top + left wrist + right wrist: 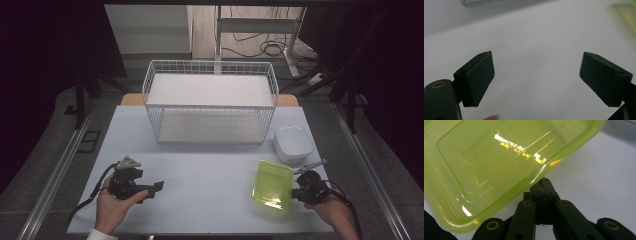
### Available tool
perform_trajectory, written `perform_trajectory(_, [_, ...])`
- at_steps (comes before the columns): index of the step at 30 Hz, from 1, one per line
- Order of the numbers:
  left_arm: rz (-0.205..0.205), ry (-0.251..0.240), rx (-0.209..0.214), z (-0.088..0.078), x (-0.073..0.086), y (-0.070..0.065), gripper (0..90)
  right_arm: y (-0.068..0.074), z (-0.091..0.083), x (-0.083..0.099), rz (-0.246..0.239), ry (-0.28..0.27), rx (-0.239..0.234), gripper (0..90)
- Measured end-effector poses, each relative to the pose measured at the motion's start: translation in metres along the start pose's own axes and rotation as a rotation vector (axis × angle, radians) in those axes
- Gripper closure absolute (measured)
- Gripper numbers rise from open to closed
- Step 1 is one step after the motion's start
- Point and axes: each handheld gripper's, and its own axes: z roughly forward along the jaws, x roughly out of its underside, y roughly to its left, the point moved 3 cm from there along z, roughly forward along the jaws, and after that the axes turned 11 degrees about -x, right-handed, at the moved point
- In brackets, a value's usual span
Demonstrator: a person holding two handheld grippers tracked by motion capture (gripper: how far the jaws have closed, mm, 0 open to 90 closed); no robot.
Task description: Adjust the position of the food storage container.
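Note:
A translucent yellow-green plastic container (pixel 272 185) sits at the table's front right, its open side up. My right gripper (pixel 295 191) is at its right edge, jaws shut on the rim. In the right gripper view the container (pixel 506 157) looms over the closed right gripper (pixel 543 185), whose tips pinch the rim's edge. At the front left a hand holds my left gripper (pixel 157 187), which points right. In the left gripper view the left gripper (pixel 536 77) stands open over bare table, and the green container (pixel 627 17) shows at the top right.
A white wire basket rack (pixel 210 102) with two shelves stands at the back middle of the white table (pixel 200 175). A white rectangular container (pixel 292 142) sits to its right, just behind the green one. Cables lie on the floor beyond.

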Motion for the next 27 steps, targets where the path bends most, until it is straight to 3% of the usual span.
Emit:
perform_trajectory(4, [0.013,0.006,-0.016,0.001,0.001,0.001,12.0,0.006,0.004,-0.006,-0.013,0.005,-0.007,89.1])
perform_trajectory(17, [0.002,0.009,-0.015,0.006,-0.003,0.001,12.0,0.028,0.02,-0.03,-0.046,-0.004,0.002,89.1])
perform_trajectory(27, [0.014,0.012,-0.029,0.005,-0.001,0.002,11.9,0.044,0.038,-0.057,-0.073,0.007,-0.009,89.1])
